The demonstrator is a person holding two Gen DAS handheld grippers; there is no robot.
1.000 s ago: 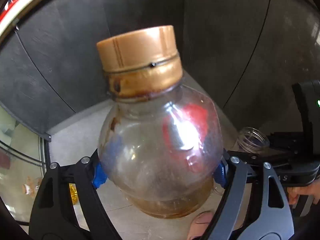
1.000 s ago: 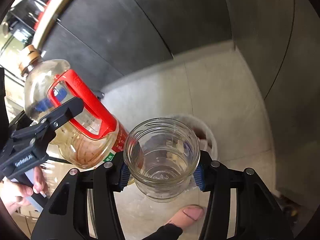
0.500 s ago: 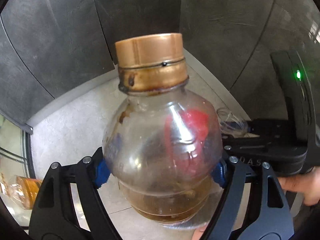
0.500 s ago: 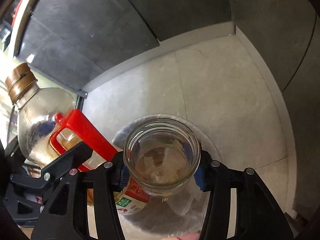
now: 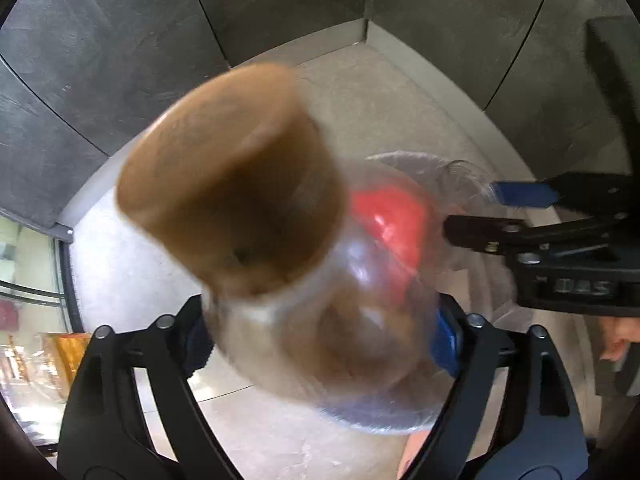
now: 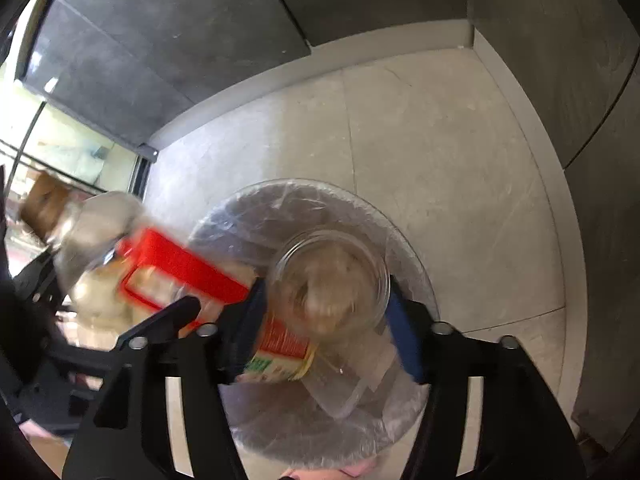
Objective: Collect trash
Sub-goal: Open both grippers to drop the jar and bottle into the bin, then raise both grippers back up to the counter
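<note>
The plastic bottle [image 5: 320, 312], clear with a brown cap [image 5: 232, 200] and a red handle [image 5: 392, 224], sits blurred between the blue pads of the left gripper [image 5: 324, 336]. Its jaws are opening, spread wide, the bottle body still between them with its cap tipped toward the camera at 10 o'clock. A dark residue lies in its lower part. In the right wrist view the same bottle [image 6: 132, 276] shows at 9 o'clock, its labelled base overlapping the bin's rim.

The glass jar [image 6: 328, 276], open-mouthed and blurred, lies between the pads of the right gripper [image 6: 328, 320]. Those jaws are opening too, at a middling spread; the pad at 3 o'clock stands just off the jar's wall, and contact on the other side cannot be told.

Directly beneath both items is the round bin [image 6: 404, 232], lined with a clear bag [image 6: 256, 432]; its rim curves from 9 o'clock over 12 to 3 o'clock around the jar. In the left view the right gripper [image 5: 520, 216] reaches in from 3 o'clock, close beside the bottle.

The pale tiled floor [image 6: 440, 152] lies open beyond the bin from 11 to 3 o'clock. Dark wall panels [image 6: 200, 32] close the corner at 12 and 2 o'clock above a light baseboard [image 6: 360, 48]. A glass pane [image 6: 68, 148] stands at 9 o'clock.
</note>
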